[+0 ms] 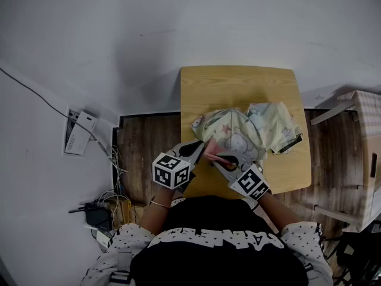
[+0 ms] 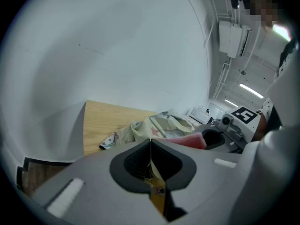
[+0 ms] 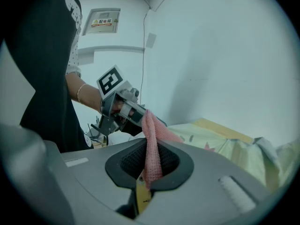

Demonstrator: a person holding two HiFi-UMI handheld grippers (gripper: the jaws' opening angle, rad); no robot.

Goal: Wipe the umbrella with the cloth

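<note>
Right gripper: your right gripper (image 3: 149,159) is clenched on the pink knitted cloth (image 3: 151,135), pointing slightly down over the near edge of the small light-wood table (image 1: 238,82).
Left gripper: your left gripper (image 1: 199,149) has its jaws pressed together at the table's near edge, its tip just beside the cloth's upper end.
Umbrella: the collapsed pastel fabric umbrella (image 1: 250,130), printed with stars and bears, lies across the table's middle.
Surface: the table's far edge meets a white wall (image 1: 178,22).
Edges: bare wood shows on the table's far half. Dark wood floor (image 1: 143,154) lies left of the table and a pale box (image 1: 363,130) right of it.

Pink knitted cloth (image 3: 151,144), soft printed fabric umbrella (image 1: 238,133), smooth wooden table (image 1: 238,85)
</note>
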